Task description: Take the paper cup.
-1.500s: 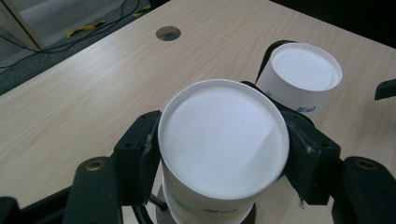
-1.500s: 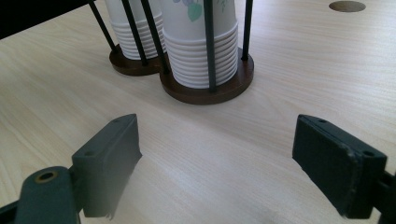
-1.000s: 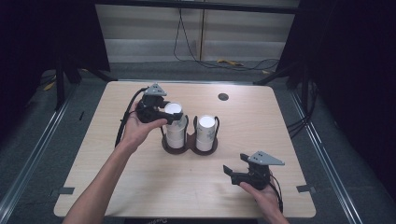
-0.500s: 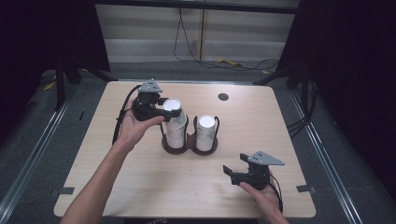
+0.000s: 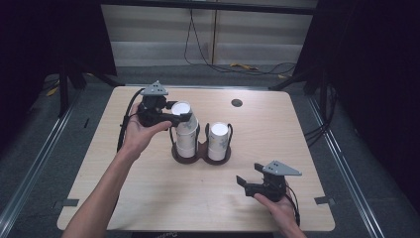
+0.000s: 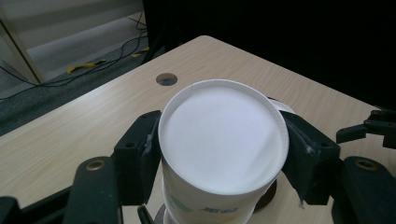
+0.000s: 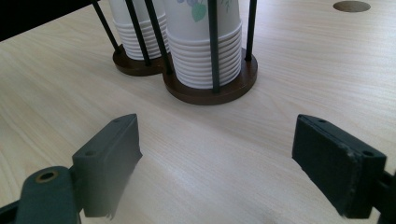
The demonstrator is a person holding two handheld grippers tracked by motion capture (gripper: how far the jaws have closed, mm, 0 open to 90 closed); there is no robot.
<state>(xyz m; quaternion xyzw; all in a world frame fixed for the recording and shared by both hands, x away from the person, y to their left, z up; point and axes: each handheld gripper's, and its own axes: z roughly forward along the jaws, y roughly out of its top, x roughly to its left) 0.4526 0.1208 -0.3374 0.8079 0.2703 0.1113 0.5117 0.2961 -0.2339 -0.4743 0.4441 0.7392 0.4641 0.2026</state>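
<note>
- Left gripper [image 5: 179, 118] clamped on top paper cup [image 5: 181, 110] of left stack [image 5: 186, 139]; pads pressing cup wall on both sides just under base rim, seen plainly in left gripper view [image 6: 223, 154].
- Cup upside down, closed white base facing up; long axis upright, in line w/ stack below.
- Key relation: cup nested on stack, so way out = straight up along that axis; prob. any tilt jams it on next cup or drags several along.
- Rack [image 5: 201, 154]: dark round double base w/ thin black rods around each stack; stands mid-desk, a bit toward far edge. Rods close beside cup wall, so sideways pull likely catches them.
- Right stack [image 5: 218, 141] just beside left one, lower, untouched.
- Right gripper [image 5: 246, 183] wide apart, nothing between pads [image 7: 343, 161]; resting near front right corner of desk, well apart from rack, aimed at it.
- Left hand [image 5: 141, 136] clearly nearer: already on cup. Right hand [image 5: 277, 206] idle, free to steady rack base if stack lifts w/ cup.
- Cup look: white paper, smooth flat base, faint green print low on wall; leaf/flower print on stacked cups [image 7: 205, 32] w/ rolled rims layered at bottom. Light, thin wall; hard squeeze prob. dents it.
- Small round hole [image 5: 236, 103] in desk near far edge, not involved.
</note>
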